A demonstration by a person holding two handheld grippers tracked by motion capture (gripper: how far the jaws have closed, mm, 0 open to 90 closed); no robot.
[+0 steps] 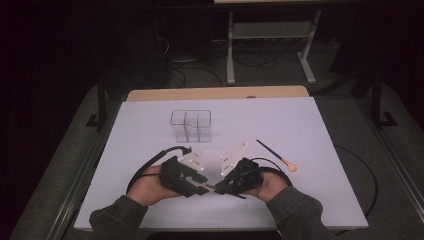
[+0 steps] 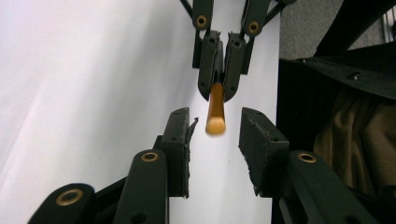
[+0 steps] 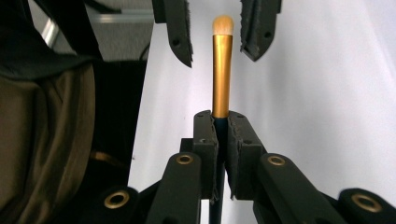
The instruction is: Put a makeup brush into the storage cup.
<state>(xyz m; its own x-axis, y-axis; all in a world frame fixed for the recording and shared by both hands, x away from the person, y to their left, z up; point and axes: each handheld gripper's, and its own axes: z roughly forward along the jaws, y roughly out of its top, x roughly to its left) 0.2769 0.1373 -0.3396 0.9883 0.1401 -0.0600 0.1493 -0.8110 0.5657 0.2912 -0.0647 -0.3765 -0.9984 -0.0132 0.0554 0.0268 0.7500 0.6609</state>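
I have a small makeup brush (image 3: 222, 70) pinched in my right claw (image 3: 222, 154), whose jaws are closed tight on the dark handle just behind the gold ferrule. The brush sits level above the near middle of the tabletop (image 1: 300, 120), bristle tip toward my left claw (image 2: 215, 140). That claw stands partly open; the bristle tip floats between its pads, touching neither.

I judge the brush light and stiff along the handle, with a smooth, likely slippery ferrule and a soft tuft that would crush under pressure. The left claw would do best to close on the ferrule or the handle, not the bristles.

The high view gives me what the 2 claw views lack: both hands close together, a second brush (image 1: 276, 153) lying on the tabletop to the right, and a clear divided organizer (image 1: 191, 125) farther off. The right gripper view shows the grip point plainly. The left gripper view shows the gap on both sides of the tuft.
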